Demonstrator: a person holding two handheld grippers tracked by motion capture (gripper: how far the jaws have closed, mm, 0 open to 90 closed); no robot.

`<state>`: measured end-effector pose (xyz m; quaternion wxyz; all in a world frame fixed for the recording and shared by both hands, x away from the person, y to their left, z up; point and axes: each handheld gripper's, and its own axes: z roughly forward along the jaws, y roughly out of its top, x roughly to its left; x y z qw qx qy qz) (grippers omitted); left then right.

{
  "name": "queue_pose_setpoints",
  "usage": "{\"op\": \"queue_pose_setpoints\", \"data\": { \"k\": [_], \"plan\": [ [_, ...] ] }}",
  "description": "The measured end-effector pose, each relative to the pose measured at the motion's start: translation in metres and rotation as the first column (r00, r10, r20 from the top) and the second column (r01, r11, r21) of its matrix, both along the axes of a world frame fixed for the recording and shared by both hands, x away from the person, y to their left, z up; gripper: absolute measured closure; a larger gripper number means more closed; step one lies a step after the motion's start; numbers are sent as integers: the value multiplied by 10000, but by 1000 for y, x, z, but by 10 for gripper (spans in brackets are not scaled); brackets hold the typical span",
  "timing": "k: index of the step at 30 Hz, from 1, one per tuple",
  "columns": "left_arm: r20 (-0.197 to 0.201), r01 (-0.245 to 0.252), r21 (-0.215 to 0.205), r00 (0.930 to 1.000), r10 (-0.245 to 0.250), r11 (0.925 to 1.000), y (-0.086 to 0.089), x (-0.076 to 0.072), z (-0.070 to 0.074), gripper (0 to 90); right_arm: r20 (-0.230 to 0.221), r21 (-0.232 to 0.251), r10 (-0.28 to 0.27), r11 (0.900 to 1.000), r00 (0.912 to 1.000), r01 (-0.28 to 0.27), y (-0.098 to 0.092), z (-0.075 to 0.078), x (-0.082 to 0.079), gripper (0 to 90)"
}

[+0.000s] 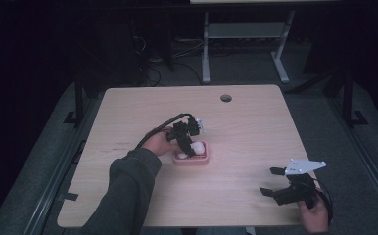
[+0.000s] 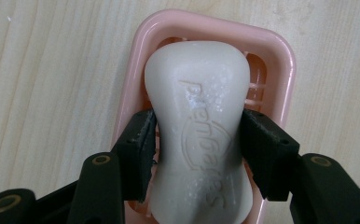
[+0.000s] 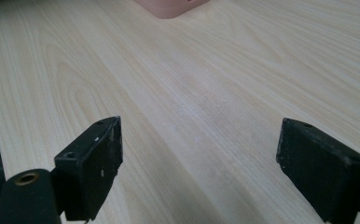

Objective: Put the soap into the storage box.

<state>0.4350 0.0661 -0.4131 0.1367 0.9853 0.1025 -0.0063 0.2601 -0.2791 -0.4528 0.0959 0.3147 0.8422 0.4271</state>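
My left gripper (image 2: pixel 197 140) clamps its black blocky jaws on the narrow waist of a white soap bar (image 2: pixel 199 126), smooth, waxy, with raised lettering. The bar lies in a glossy pink soap dish (image 2: pixel 280 60) with rounded corners and slotted floor, mid-table on pale wood-grain table (image 1: pixel 255 147). My right gripper (image 3: pixel 199 154) hovers over bare wood near the right edge, jaws spread wide, gripping nothing.

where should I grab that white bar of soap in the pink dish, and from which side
Grip the white bar of soap across its narrowed waist, coming from above, as the left gripper does now. The sides curve inward there, so the jaws seat on both flanks, and the raised rim of the pink plastic soap dish blocks a low sideways approach.
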Motion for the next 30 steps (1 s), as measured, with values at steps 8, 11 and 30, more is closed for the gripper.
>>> {"op": "queue_pose_setpoints", "data": {
  "k": [8,11,30],
  "plan": [
    [56,-3,-168,10000,4,9999,2,-5,8,395,3,-1,-30,10000,10000,30,1,0,0,142],
    [128,22,-147,9999,-20,9999,4,-8,12,392,16,-50,-21,10000,10000,21,1,0,0,142],
    [231,-179,-416,9996,189,9990,24,-20,22,369,-109,-136,-93,9999,9999,91,3,-1,2,142]
  ]
}}
